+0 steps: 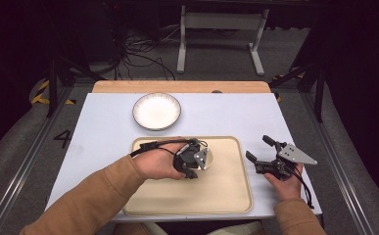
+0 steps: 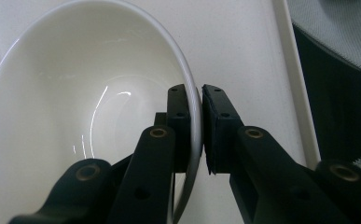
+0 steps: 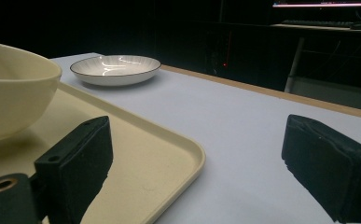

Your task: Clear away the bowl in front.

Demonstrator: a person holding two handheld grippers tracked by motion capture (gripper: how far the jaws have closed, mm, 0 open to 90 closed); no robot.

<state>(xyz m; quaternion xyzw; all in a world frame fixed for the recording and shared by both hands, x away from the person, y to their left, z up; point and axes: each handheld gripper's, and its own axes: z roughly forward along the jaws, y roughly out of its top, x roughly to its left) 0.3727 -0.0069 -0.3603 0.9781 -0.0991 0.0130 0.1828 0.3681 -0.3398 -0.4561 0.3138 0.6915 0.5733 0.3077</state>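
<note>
We see the left gripper [image 2: 200,121] clamped on the rim of a cream bowl [image 2: 75,116], one jaw inside the wall and one outside, and the bowl sits on the beige tray [image 1: 226,196] in front of the person. The right gripper [image 1: 261,149] rests on the white table [image 1: 104,122] just beside the tray's right edge, its jaws wide apart with nothing between them. A white plate [image 1: 156,111] lies beyond the tray.

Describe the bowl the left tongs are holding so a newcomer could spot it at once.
Start at the beige tray on the near half of the white table. At the tray's far end sits a deep, plain cream bowl, its rim pinched by the left tongs. The other dish, a shallow dark-rimmed plate, lies off the tray, farther back.
</note>
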